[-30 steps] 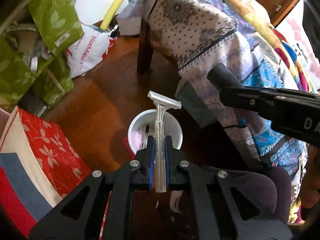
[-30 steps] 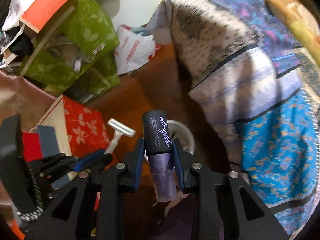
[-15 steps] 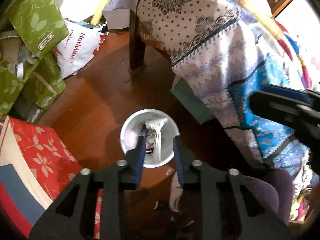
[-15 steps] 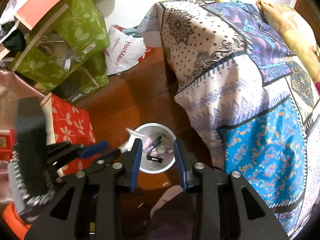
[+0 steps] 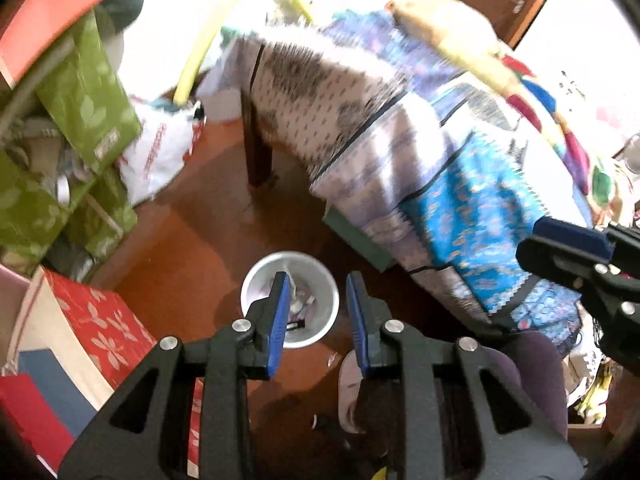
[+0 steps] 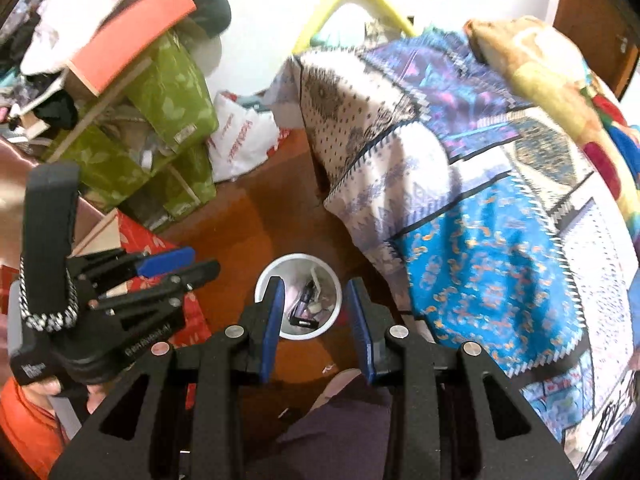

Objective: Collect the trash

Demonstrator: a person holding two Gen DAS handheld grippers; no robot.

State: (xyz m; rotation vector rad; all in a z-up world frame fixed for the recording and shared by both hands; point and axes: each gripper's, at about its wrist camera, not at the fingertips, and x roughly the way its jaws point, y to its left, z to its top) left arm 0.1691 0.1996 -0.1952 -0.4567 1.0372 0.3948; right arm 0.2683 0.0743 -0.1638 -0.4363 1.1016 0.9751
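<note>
Low in each frame, the left claw [image 5: 316, 316] and right claw [image 6: 316, 312] gape open, holding nothing, above the small round white plastic bin [image 5: 290, 300] of scraps at lower centre on the brown wooden floor [image 5: 200, 232]. Any later drop risks missing that narrow rim. Only the right view shows the dark items inside clearly; the patterned patchwork bedspread [image 6: 460, 184] fills the upper right.

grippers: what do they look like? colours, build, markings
Both alike: the left gripper and right gripper have black angular plastic frames with triangular cutouts, silver screw heads and blue pads inside the fingers. Seen from the right wrist, the left body carries blurred white lettering and a black-and-white braided cord.
</note>
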